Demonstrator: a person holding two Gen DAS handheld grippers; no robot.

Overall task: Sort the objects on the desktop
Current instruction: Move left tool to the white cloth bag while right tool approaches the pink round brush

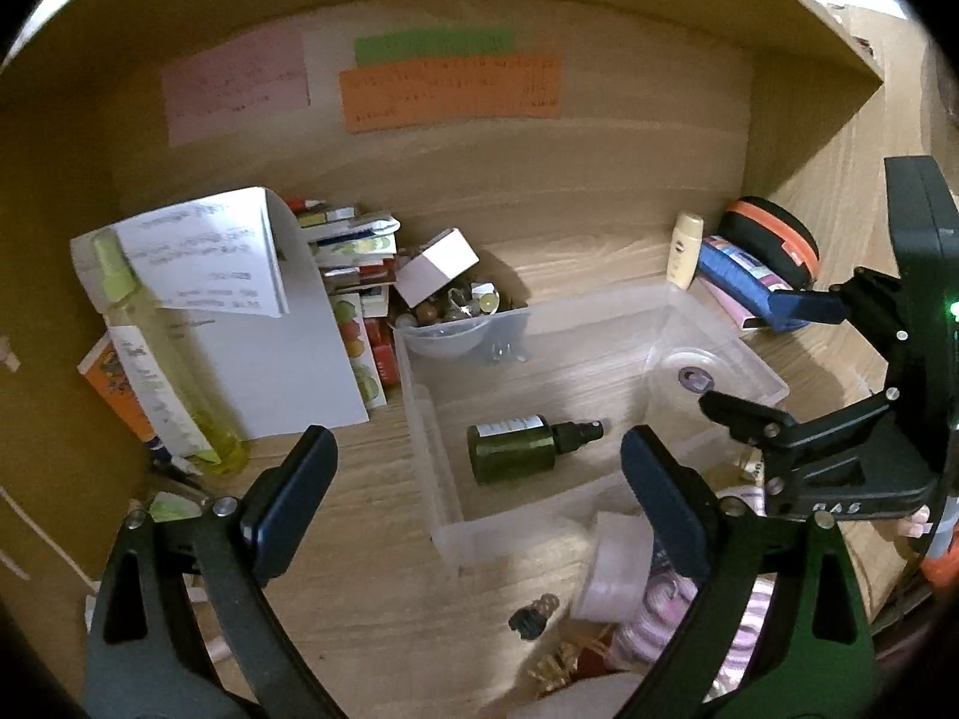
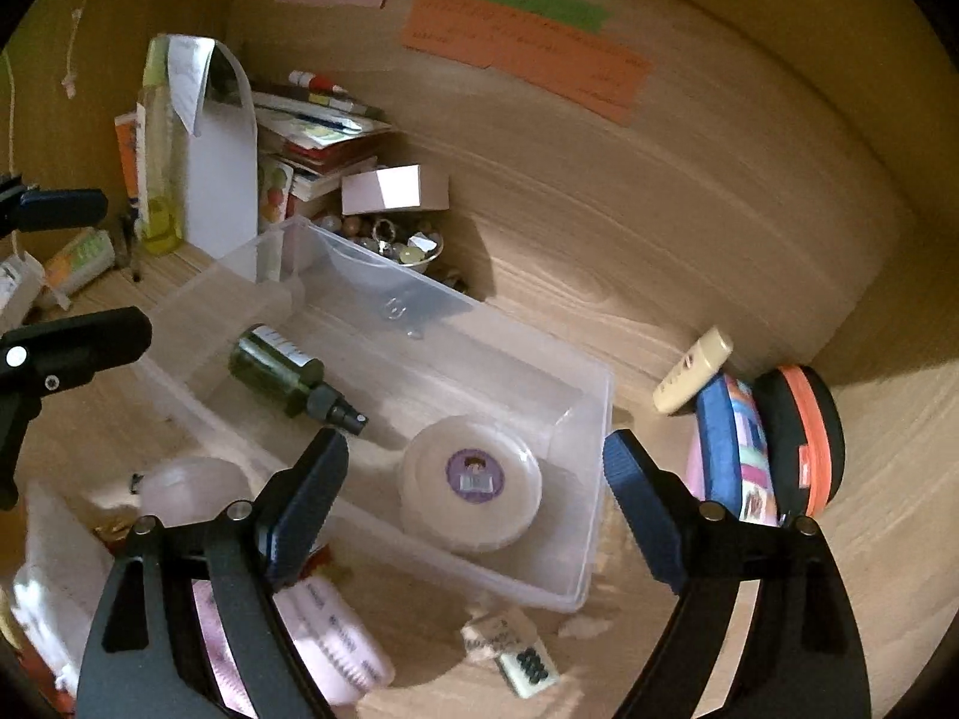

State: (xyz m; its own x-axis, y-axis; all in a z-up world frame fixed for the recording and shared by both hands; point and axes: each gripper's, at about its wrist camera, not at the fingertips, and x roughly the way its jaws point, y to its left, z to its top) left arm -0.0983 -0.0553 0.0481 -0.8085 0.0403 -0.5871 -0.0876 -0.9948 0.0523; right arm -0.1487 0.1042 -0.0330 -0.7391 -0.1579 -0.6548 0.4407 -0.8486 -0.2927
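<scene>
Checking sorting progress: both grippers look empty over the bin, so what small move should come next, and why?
Probably lower the left gripper toward the pale jar just outside the clear bin. Both it and the right gripper are open and empty, the green bottle and round tub already lie inside, and the jar sits nearest.

Both wrist views down onto clear bin point(image 1: 599, 323)

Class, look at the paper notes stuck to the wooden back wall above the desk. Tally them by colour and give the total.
Pink note: 1
Green note: 1
Orange note: 1
Total: 3
</scene>
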